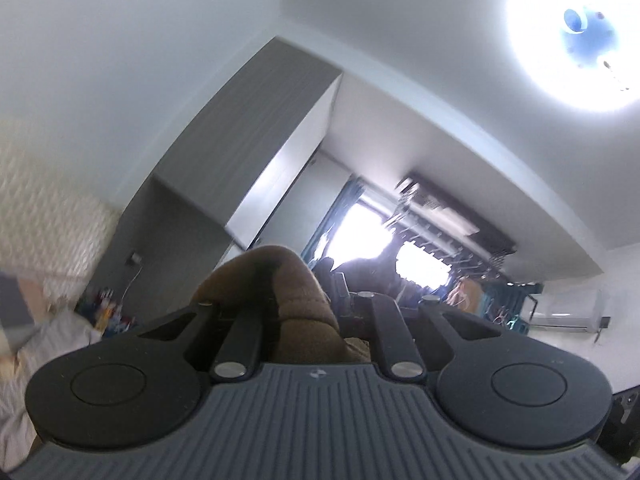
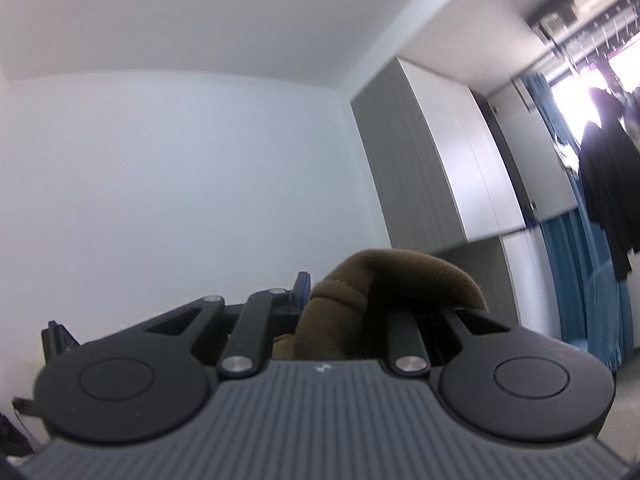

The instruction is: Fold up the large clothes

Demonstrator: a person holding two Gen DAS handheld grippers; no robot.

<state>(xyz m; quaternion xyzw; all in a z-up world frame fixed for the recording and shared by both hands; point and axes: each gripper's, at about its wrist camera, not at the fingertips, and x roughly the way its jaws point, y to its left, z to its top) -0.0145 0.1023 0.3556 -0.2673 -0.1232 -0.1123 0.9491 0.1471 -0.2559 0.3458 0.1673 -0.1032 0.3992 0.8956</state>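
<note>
In the left wrist view, the left gripper [image 1: 292, 304] points upward toward the white ceiling, and its jaws are closed on a bunched fold of thick brown fleece-like garment [image 1: 296, 292] that rises between the black linkage arms. Left of it lie a blurred patterned cream wall panel [image 1: 52, 200] and crumpled pale bedding [image 1: 48, 340]; beyond the garment stands a tall grey wardrobe [image 1: 248, 148], then a bright window [image 1: 360, 232] with a laden drying rack, a white wall-mounted air conditioner [image 1: 568, 312] far right, and a glaring round ceiling lamp [image 1: 580, 32] above. In the right wrist view, the right gripper [image 2: 360, 308] clamps another fold of the same garment [image 2: 384, 292]. A bare white wall fills the left; right of it stand the grey wardrobe [image 2: 424, 160], blue curtains [image 2: 576, 272] and hanging dark clothing [image 2: 608, 184]. No writing is legible; a small emblem on each gripper body cannot be read.
</note>
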